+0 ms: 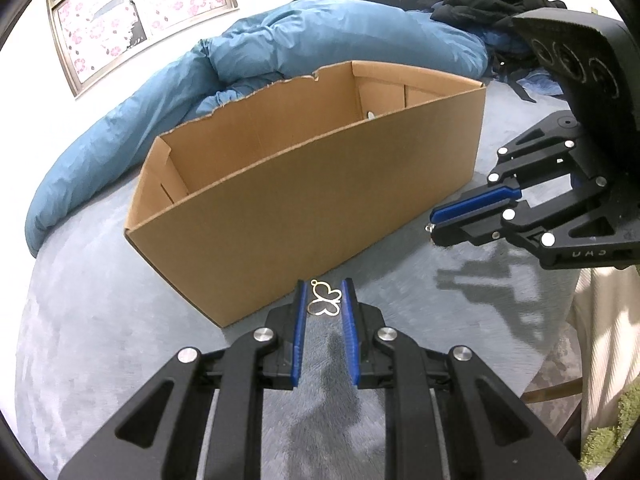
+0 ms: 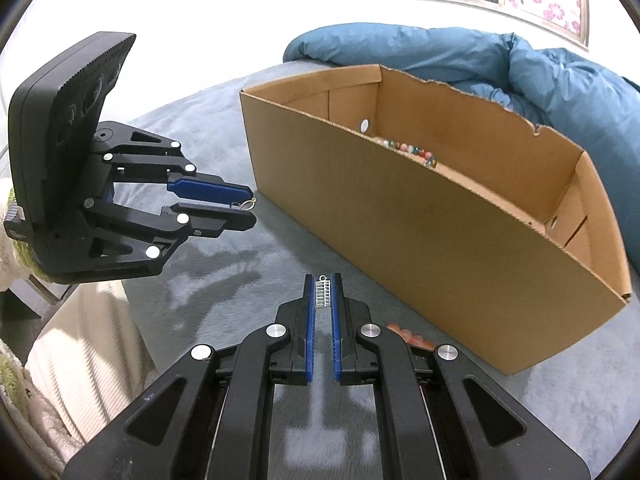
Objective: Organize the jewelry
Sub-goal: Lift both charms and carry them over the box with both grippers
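Jewelry pieces held over the bed, box waiting

Jewelry is in both grippers, just in front of the long cardboard box (image 2: 440, 248), which stands open on a grey bed cover (image 1: 100, 340). A blue quilt (image 1: 304, 36) lies behind the box, near a window with flower pattern (image 1: 132, 4). Inside the box, along its near wall, a string of coloured beads (image 2: 408, 152) already lies, so I judge the sorting is partly done.

The left gripper (image 1: 325, 300) has its jaws nearly together, and they pinch a gold butterfly-shaped pendant (image 1: 325, 300) by its sides. The right gripper (image 2: 322, 290) has its jaws pressed close on a small silver ladder-like charm (image 2: 322, 292). Some orange beads (image 2: 412, 336) lie on the cover just beside the right gripper.

To do this step well, each piece should go over the box rim before the jaws spread, and low enough that it does not bounce. The pieces are thin and could slip out on the way.

On the right gripper's body there are some small raised letters, but I cannot read them.
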Tool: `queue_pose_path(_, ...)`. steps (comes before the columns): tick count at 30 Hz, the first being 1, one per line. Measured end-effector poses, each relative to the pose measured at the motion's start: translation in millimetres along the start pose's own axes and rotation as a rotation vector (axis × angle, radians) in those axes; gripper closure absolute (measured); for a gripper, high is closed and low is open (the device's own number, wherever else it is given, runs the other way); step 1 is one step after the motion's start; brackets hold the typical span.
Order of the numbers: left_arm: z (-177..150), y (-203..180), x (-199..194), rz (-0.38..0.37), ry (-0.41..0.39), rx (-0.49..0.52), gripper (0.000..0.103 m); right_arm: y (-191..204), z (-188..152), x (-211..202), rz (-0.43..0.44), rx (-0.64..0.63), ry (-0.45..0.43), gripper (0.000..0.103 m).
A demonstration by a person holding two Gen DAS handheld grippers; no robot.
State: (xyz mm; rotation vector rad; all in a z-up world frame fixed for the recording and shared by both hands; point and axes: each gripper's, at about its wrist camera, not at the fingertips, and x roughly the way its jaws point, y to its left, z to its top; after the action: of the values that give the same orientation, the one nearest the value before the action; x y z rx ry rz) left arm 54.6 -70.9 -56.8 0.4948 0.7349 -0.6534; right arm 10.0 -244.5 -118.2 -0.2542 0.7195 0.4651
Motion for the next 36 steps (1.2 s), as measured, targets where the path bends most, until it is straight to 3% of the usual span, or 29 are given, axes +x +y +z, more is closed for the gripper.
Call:
queue_pose_path(24,16,-12,-46,0.064,-0.068,0.026,0.087,15,5,-54,-0.019,-0.027,-0.098,0.098)
queue_pose_path(36,33,-6,-72,0.087,-0.130,0.020,0.087,14,28,-79,-0.024,-0.041,-0.178,0.098)
